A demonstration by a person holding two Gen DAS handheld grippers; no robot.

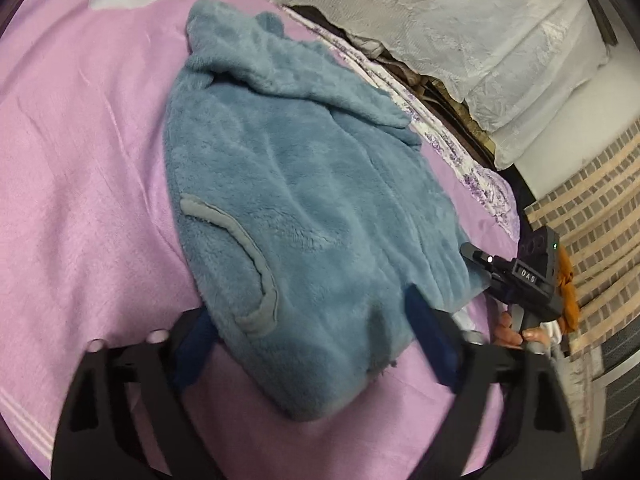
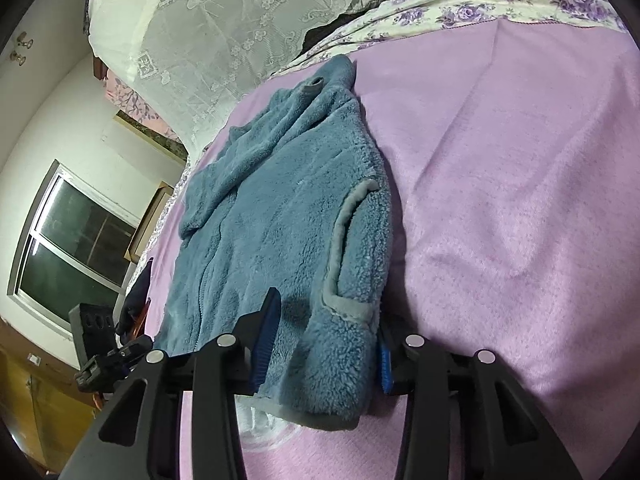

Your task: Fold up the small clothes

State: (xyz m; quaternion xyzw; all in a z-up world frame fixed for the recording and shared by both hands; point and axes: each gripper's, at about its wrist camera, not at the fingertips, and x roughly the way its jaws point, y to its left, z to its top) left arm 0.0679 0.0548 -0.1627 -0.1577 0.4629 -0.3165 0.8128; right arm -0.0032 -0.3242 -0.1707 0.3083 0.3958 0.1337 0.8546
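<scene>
A small blue fleece hooded jacket (image 1: 304, 200) lies on a pink blanket (image 1: 80, 200), sleeves folded in, grey pocket trim (image 1: 256, 272) showing. My left gripper (image 1: 308, 340) is open, its blue pads either side of the jacket's bottom hem. In the right wrist view the jacket (image 2: 280, 220) lies ahead, and my right gripper (image 2: 324, 344) is open around the hem corner below the pocket trim (image 2: 344, 240). The right gripper also shows in the left wrist view (image 1: 520, 280) at the jacket's right edge.
A floral sheet (image 2: 500, 4) and white lace cloth (image 2: 240, 40) border the blanket at the far side. A window (image 2: 72, 240) and wall are to the left. A brick-pattern surface (image 1: 600, 208) lies beyond the bed's right edge.
</scene>
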